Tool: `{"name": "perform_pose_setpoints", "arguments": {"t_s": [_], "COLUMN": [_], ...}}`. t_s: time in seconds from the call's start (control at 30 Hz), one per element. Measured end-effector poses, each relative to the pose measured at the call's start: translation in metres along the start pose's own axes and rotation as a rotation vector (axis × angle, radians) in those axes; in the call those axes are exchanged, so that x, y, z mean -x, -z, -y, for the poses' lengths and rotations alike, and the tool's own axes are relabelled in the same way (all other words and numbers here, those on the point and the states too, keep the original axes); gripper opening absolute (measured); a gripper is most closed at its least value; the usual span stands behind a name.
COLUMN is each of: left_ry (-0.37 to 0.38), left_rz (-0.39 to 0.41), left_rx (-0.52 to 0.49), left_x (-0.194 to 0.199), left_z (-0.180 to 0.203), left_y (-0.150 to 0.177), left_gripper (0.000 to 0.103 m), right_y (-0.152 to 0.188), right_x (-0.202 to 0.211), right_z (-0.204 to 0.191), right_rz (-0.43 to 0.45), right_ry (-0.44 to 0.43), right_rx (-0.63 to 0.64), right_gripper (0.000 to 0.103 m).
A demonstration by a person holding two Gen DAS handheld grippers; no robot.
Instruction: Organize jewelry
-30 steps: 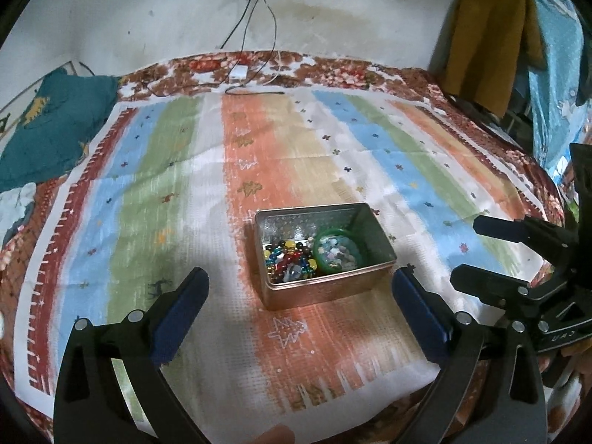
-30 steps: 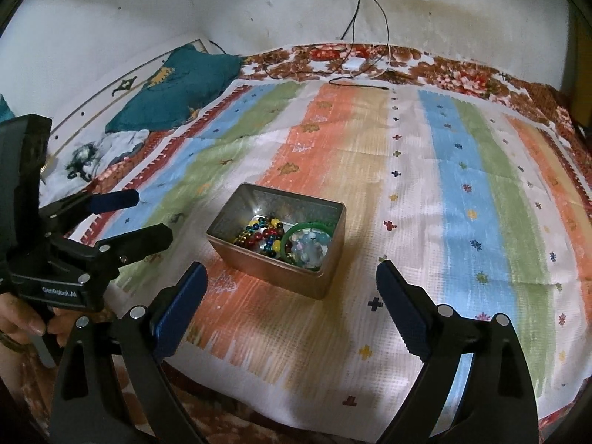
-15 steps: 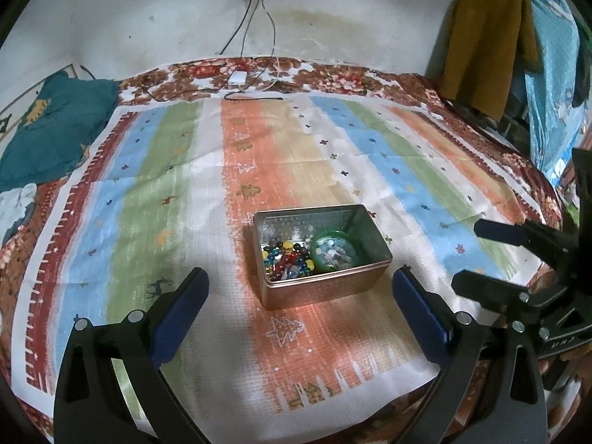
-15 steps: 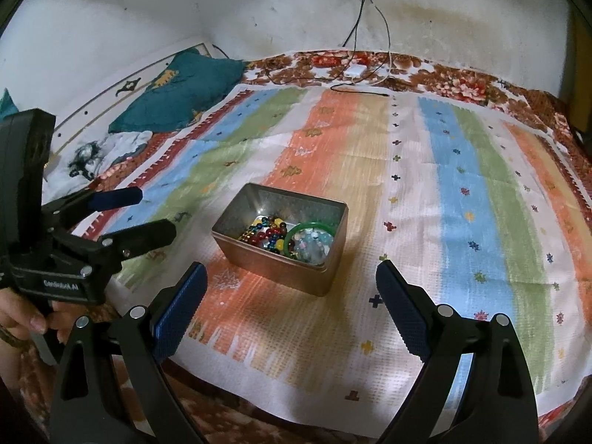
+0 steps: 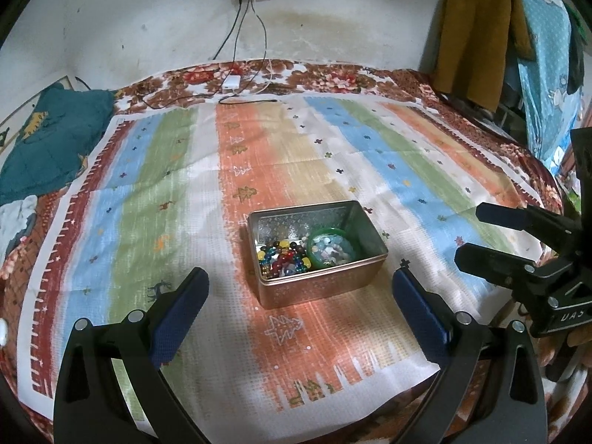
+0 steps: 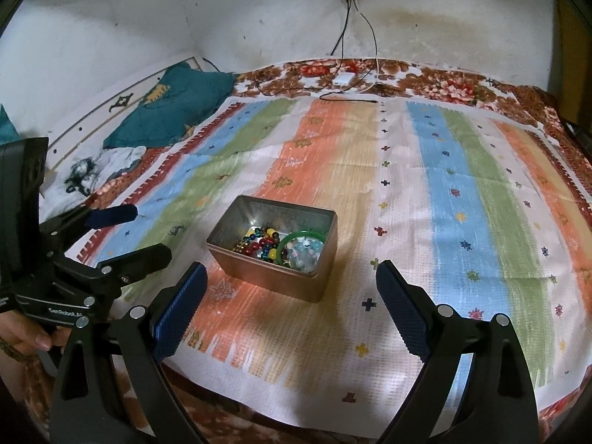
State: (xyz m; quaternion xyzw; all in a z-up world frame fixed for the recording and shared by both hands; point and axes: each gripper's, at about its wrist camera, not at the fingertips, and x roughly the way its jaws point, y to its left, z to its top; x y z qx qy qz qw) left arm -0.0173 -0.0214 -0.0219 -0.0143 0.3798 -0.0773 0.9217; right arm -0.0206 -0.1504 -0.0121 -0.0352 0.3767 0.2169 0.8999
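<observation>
An open metal tin (image 5: 318,285) (image 6: 273,281) stands on the striped cloth. Inside lie coloured beads (image 5: 283,257) (image 6: 259,246) and a green bangle (image 5: 331,248) (image 6: 296,238) around pale beads. My left gripper (image 5: 298,301) is open and empty, held back from the tin's near side; it also shows in the right wrist view (image 6: 148,236) left of the tin. My right gripper (image 6: 290,292) is open and empty, near the tin's front; it also shows in the left wrist view (image 5: 477,235) to the tin's right.
The striped cloth (image 5: 155,199) covers a floral bedspread (image 5: 333,77). A teal pillow (image 5: 48,140) lies at the far left. A white charger (image 5: 231,82) with cables lies at the far edge by the wall. Clothes (image 5: 477,33) hang at the right.
Both grippers have pulled back and up a little from the tin, so more wall shows. Both stay open. The tin and its contents have not moved.
</observation>
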Motion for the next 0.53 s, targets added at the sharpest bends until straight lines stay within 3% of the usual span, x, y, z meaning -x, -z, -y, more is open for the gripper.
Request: {"name": "perform_pose_setpoints", "arguments": {"t_s": [0.53], "left_ry": [0.005], "left_rz": [-0.019], "left_rx": [0.010], "left_x": [-0.0014], "left_z": [0.0010], "left_y": [0.0025], "left_gripper": [0.097], "right_y": [0.0022], "right_x": [-0.0032], "right_z": [0.0018], "right_rz": [-0.017], "right_ry": [-0.001], "right_rx": [-0.004], "right_gripper": [0.093]}}
